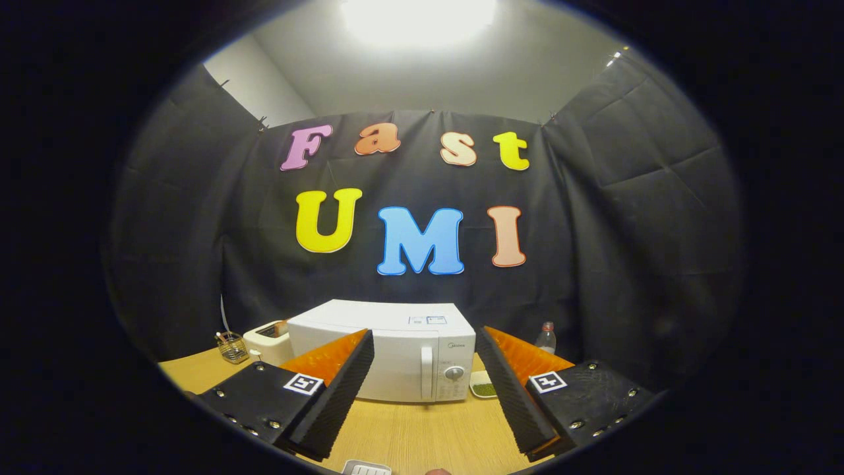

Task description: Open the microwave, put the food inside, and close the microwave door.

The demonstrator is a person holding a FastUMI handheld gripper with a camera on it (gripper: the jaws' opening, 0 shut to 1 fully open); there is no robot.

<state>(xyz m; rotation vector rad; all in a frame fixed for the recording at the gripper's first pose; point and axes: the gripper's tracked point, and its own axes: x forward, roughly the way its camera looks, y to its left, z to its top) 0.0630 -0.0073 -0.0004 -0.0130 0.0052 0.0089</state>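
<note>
A white microwave stands on the wooden table, well beyond my fingers, its door shut. A vertical handle and a control knob sit on its right side. A small white dish with green food rests on the table just right of the microwave, close to the right finger. My gripper is open, its fingers spread wide with nothing between them, hovering over the table in front of the microwave.
A white toaster sits left of the microwave, with a small wire basket further left. A clear plastic bottle stands behind on the right. A white ridged object lies at the near table edge.
</note>
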